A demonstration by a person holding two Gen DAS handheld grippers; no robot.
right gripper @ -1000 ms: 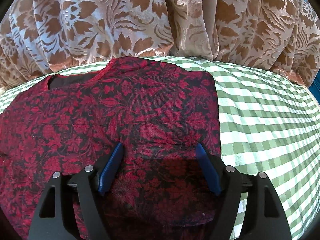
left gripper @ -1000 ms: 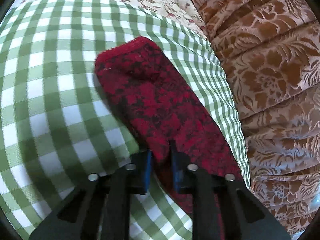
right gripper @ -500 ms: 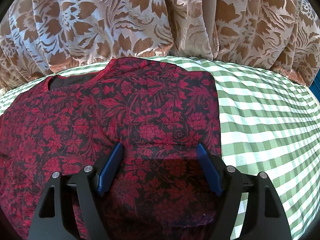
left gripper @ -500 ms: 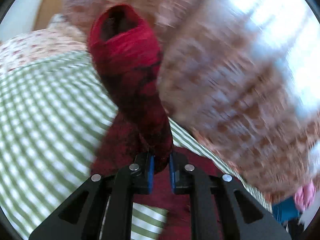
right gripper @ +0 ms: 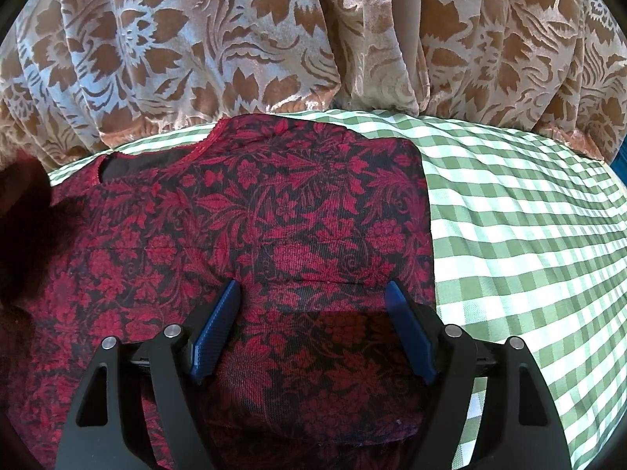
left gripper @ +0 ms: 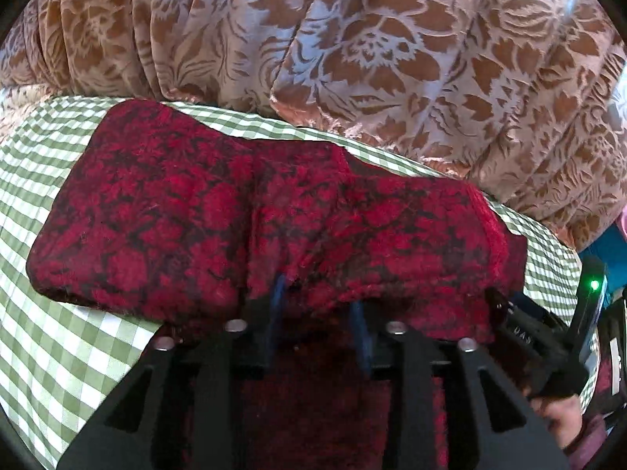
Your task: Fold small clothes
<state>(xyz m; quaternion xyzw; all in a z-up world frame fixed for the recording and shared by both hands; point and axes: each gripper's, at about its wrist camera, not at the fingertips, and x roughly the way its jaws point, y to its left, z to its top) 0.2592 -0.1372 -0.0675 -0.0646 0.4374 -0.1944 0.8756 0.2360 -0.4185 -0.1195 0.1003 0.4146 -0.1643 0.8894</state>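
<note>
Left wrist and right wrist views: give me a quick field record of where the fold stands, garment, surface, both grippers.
garment: red and black floral top, lying on the surface
sleeve: folded across the body
surface: green checked cloth
backdrop: brown floral curtain
left gripper: jaws have just been opening; sleeve fabric drapes over the tips, whether the pads still press on it cannot be told
right gripper: open, over the top's folded right side, gripping nothing

garment: fuzzy, matt red-and-black knit cloth
tablecloth: smooth woven green-and-white check
curtain: velvety cloth with sheen, at 12 o'clock
gripper fingers: ribbed blue pads, matt black plastic
</note>
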